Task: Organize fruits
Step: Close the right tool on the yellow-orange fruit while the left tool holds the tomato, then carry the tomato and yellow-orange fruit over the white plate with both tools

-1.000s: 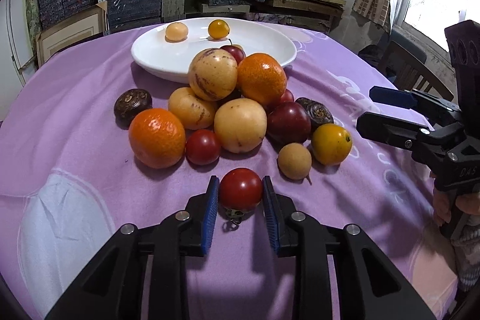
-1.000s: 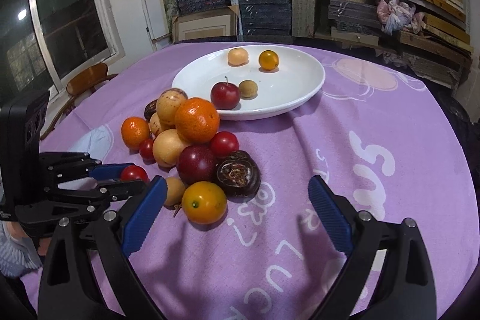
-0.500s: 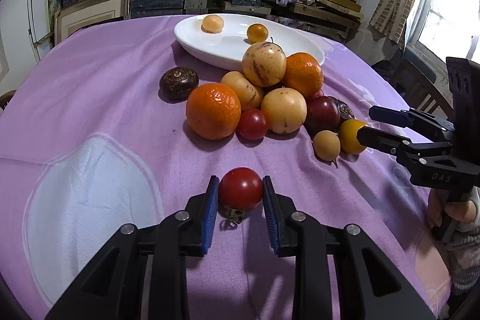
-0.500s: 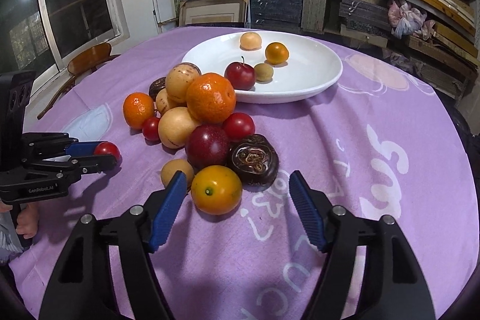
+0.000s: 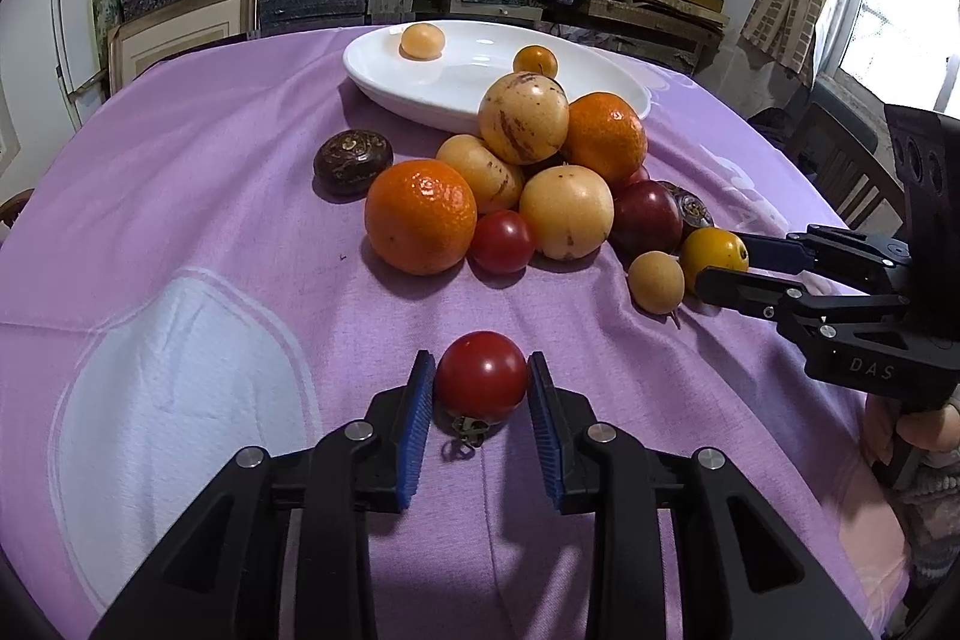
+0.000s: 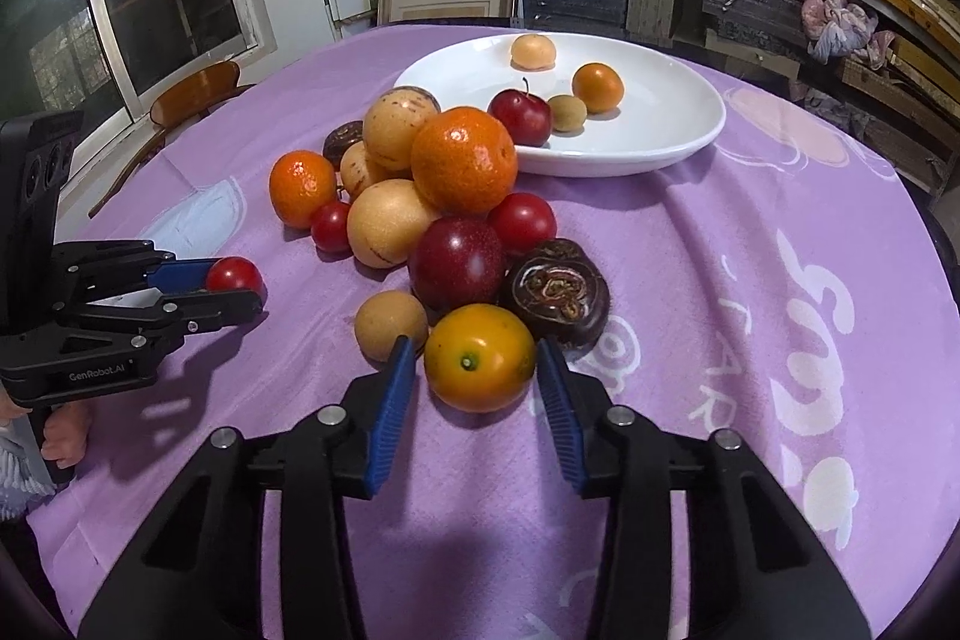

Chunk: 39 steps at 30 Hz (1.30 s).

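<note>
Four small fruits are already sitting in the white plate (image 6: 690, 142), while most are still waiting in the pile (image 6: 420, 220) just in front of it. The left gripper (image 5: 480, 391) is pinching a red tomato (image 5: 481, 383), stem end facing the camera, well short of that plate. The right gripper (image 6: 477, 370) has just been closing around a yellow-orange fruit (image 6: 479, 357) at the pile's near edge, its pads at the fruit's sides; being round, it has no long axis, and its stem dot is facing the camera.

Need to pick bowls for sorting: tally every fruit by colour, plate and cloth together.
Bright orange: 2
Pale yellow streaked: 3
Red tomatoes: 3
Dark red: 2
Dark brown wrinkled: 2
Small tan: 2
Yellow-orange: 2
Pale peach: 1
Total: 17
</note>
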Tool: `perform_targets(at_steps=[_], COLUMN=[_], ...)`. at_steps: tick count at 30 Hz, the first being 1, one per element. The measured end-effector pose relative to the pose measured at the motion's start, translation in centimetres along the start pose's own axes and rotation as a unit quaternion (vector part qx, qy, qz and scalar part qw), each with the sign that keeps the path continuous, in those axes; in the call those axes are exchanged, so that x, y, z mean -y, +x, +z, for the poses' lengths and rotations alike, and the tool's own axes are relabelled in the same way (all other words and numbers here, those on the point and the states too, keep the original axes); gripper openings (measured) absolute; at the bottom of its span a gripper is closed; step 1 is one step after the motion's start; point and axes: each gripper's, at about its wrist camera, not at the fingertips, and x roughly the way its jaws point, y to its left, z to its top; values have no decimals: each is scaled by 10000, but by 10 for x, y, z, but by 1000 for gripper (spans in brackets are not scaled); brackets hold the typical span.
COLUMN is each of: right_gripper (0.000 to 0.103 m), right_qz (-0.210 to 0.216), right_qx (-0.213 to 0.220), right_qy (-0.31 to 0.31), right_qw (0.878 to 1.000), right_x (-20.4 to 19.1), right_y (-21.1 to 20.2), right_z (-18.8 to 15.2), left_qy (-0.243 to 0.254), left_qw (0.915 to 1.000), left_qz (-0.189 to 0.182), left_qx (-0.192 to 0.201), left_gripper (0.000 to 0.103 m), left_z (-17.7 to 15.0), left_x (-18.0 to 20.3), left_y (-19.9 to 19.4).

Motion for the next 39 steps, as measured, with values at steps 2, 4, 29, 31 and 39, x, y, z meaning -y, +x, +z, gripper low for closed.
perform_targets(at_steps=[2,4,29,31,39], right_gripper=[39,39,38,38,38], right_qz=[10,55,-11,-25,25], right_qx=[-26,-67,-92,-93,228], right_qy=[11,100,182,157,355], right_qw=[10000,9999,9998,9998,9991], right_x=[-1,1,-2,-4,6], right_y=[1,3,8,8,-13], right_z=[0,0,1,0,4], left_qy=[10,39,-13,47,46], left_qw=[10000,10000,9994,9989,9967], left_qz=[-12,-15,-118,-84,10], left_qx=[-1,-6,326,468,807], left_gripper=[33,36,30,30,30], left_z=[0,1,1,0,8], left_x=[-1,0,-4,0,1], left_y=[0,1,-8,-12,-24])
